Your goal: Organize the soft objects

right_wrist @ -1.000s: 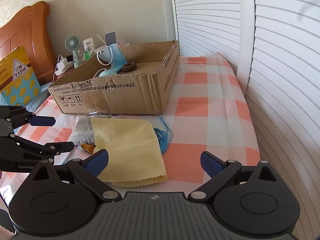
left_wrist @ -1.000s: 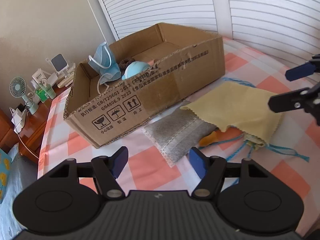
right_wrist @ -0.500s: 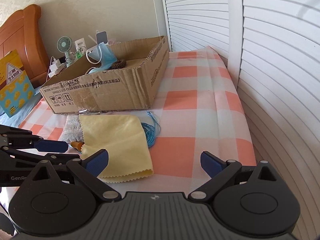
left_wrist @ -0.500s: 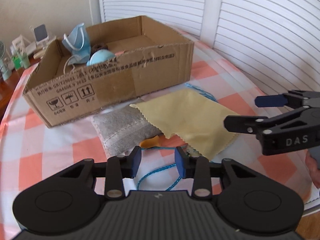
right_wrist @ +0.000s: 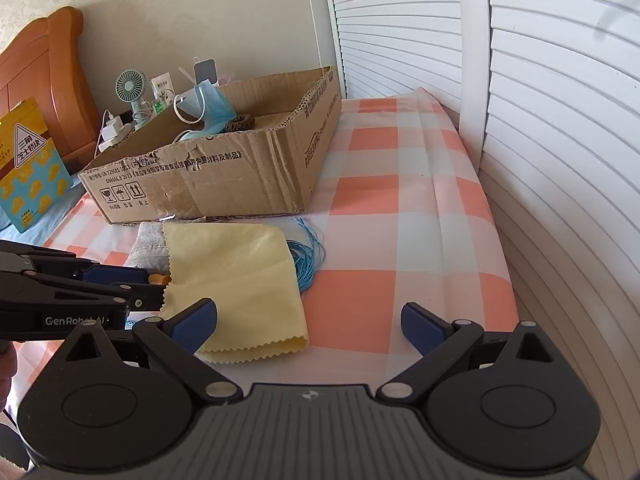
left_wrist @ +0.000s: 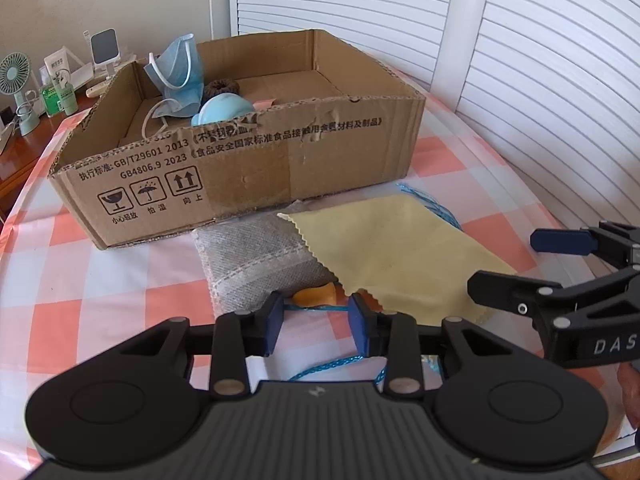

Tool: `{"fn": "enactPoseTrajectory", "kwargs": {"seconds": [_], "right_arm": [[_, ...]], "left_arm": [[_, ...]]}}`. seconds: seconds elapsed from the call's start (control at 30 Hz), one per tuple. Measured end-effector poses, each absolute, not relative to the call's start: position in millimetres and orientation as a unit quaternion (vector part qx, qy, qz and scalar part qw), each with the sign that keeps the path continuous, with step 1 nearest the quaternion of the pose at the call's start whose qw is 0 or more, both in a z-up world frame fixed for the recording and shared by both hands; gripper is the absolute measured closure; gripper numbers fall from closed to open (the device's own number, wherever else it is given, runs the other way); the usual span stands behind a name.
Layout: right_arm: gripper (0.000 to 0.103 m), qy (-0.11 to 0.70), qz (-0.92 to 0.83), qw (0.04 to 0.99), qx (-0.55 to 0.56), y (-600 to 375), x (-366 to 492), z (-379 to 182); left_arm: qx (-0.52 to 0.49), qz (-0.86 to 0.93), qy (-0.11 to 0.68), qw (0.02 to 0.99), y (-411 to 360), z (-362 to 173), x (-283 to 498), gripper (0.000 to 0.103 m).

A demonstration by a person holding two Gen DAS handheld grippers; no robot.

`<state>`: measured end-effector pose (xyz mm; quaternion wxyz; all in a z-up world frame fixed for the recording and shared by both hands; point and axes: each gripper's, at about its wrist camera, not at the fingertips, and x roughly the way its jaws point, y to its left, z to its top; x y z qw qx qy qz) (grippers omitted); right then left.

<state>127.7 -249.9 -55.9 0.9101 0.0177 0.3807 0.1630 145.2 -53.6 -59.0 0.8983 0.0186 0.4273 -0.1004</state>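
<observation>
A yellow cloth [left_wrist: 394, 248] [right_wrist: 236, 276] lies on the checked bed in front of a cardboard box [left_wrist: 248, 168] [right_wrist: 224, 184]. A grey pouch [left_wrist: 256, 256] lies partly under it, with a small orange piece [left_wrist: 314, 295] and blue cord [left_wrist: 332, 364] [right_wrist: 306, 258] beside it. The box holds a blue face mask [left_wrist: 180, 76], a pale blue round thing [left_wrist: 222, 110] and a dark scrunchie [left_wrist: 222, 87]. My left gripper [left_wrist: 316, 322] is partly open, low over the cord and orange piece, holding nothing. My right gripper [right_wrist: 310, 324] is wide open by the cloth's near edge.
A bedside table [left_wrist: 16, 152] at far left carries a small fan [left_wrist: 14, 80], bottles and chargers. White louvred doors [right_wrist: 540, 120] run along the right. A wooden headboard [right_wrist: 36, 76] and a yellow bag [right_wrist: 30, 160] stand at the left.
My left gripper swung round from the box front to the cloth pile, narrowed its jaws, and came down close over the cord and orange piece. My right gripper stayed wide open.
</observation>
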Motion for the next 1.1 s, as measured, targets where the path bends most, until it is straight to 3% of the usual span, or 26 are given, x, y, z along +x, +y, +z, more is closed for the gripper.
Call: {"fn": "enactPoseTrajectory", "kwargs": {"seconds": [0.1,1.1], "right_arm": [[0.003,0.38,0.164,0.91,0.016,-249.4,126.6,-55.4],[0.005,0.385,0.231,0.892,-0.043,-192.0,150.0,-56.6]], "left_arm": [[0.008,-0.094,0.427,0.899,-53.4,-58.9,147.3,0.082],[0.064,-0.134,0.412,0.899,-20.8,-41.7,123.3,0.083]]}}
